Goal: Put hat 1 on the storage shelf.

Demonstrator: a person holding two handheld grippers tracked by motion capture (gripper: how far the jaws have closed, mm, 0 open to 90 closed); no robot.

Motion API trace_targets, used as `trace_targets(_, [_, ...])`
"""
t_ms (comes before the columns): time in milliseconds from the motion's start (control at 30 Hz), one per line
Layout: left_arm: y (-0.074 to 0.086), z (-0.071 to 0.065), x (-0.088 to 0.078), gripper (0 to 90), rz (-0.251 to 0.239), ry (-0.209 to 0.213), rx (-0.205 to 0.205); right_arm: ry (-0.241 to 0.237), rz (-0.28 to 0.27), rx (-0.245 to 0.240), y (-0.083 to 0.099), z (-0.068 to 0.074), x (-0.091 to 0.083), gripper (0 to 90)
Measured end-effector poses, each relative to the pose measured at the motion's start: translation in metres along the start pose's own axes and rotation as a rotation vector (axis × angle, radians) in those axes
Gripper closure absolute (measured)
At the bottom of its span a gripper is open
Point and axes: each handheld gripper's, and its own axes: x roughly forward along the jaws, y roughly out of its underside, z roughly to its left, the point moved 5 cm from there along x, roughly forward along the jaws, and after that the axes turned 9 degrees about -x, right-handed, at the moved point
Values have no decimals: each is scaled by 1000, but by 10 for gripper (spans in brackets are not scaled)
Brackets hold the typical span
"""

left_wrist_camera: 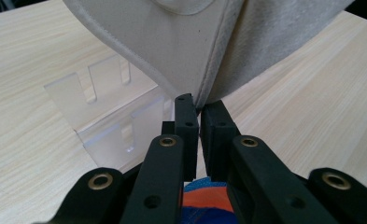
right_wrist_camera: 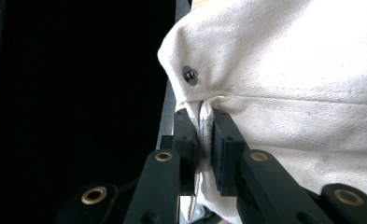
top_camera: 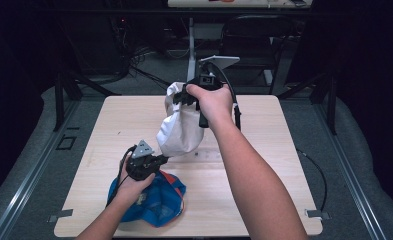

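A cream canvas bag (top_camera: pixel 180 125) hangs stretched above the wooden table (top_camera: pixel 264 190) between both grippers. My right gripper (top_camera: pixel 193 98) is raised at the far side and shut on the bag's upper edge; in the right gripper view its pads (right_wrist_camera: pixel 221 140) pinch a seam (right_wrist_camera: pixel 203 116) just below a metal rivet (right_wrist_camera: pixel 189 74). My left gripper (top_camera: pixel 165 160) sits lower and nearer, shut on the bag's bottom corner (left_wrist_camera: pixel 201 103), where the cloth (left_wrist_camera: pixel 181 42) tapers into the jaws.
A blue and orange cloth item (top_camera: pixel 156 197) lies on the table under my left hand, also seen as orange and blue fabric (left_wrist_camera: pixel 204 205) below the jaws. A clear plastic stand (left_wrist_camera: pixel 111 116) rests on the wood beneath the bag. A chair (top_camera: pixel 256 35) stands beyond the table.
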Motion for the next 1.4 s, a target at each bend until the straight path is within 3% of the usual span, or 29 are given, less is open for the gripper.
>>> trace_targets(133, [3, 5, -1, 857, 12, -16, -27, 0, 3, 6, 2, -4, 3, 820])
trace_targets(233, [7, 1, 1, 859, 15, -43, -30, -1, 8, 5, 3, -6, 6, 820])
trace_targets(433, [12, 0, 6, 859, 33, -62, -52, 11, 35, -4, 5, -9, 10, 820])
trace_targets(500, [13, 0, 7, 860, 35, -64, -58, 15, 21, 6, 6, -10, 13, 820])
trace_targets(700, [19, 4, 12, 861, 101, -81, -73, 29, 43, -2, 9, -16, 19, 820])
trace_targets(733, [21, 5, 14, 861, 113, -86, -68, 56, 58, -8, 12, -20, 22, 821])
trace_targets(800, [24, 5, 16, 861, 97, -81, -100, 60, 78, -7, 14, -22, 24, 821])
trace_targets(1133, [25, 1, 15, 850, 70, -92, -76, 61, 51, 1, 12, -28, 22, 820])
trace_targets(1167, [25, 1, 14, 841, 62, -90, -89, 59, 48, 1, 13, -30, 21, 819])
trace_targets(1400, [23, -2, 4, 770, 33, -82, -76, 67, 47, -9, 14, -31, 17, 803])
